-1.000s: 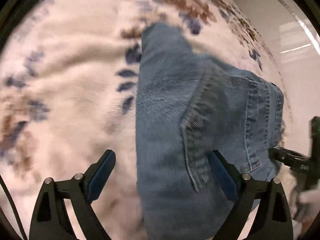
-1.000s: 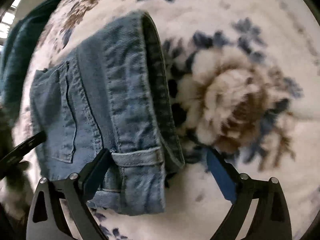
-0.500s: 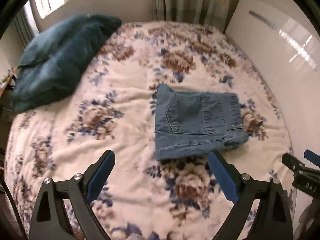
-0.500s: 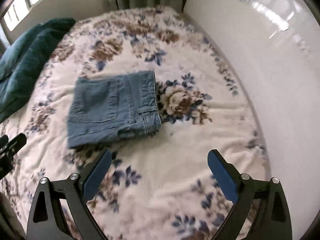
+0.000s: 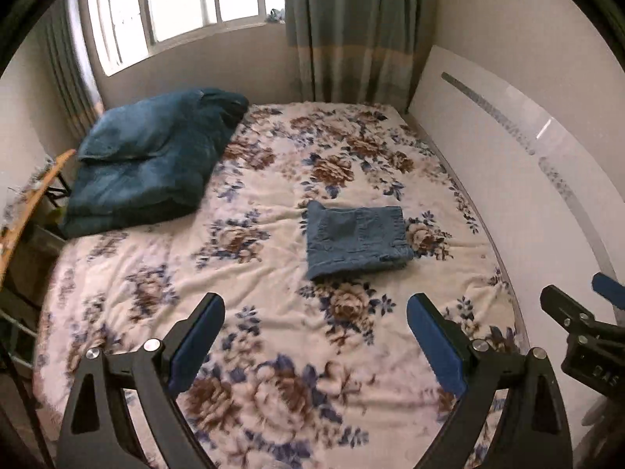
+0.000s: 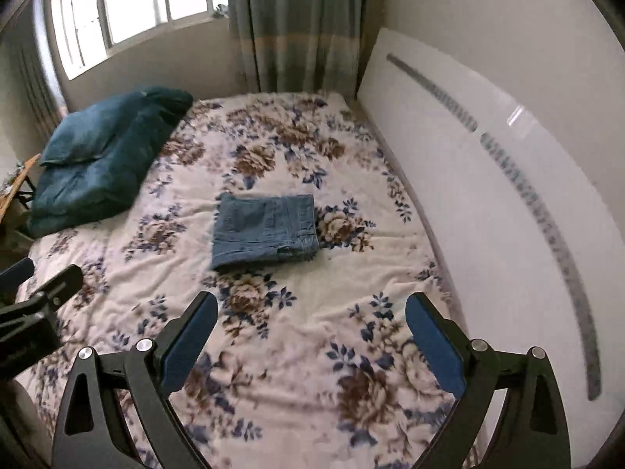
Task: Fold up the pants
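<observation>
Denim pants (image 5: 356, 239) well beyond both grippers

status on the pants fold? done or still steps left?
Looks done: the jeans lie as a compact folded rectangle on the floral blanket, back pocket up, edges roughly squared. In hand: nothing. The left gripper and right gripper are both open, empty and well clear of the denim. Left: no fold visibly remains; at most a slight tidy of the bulkier waistband corner.
</observation>
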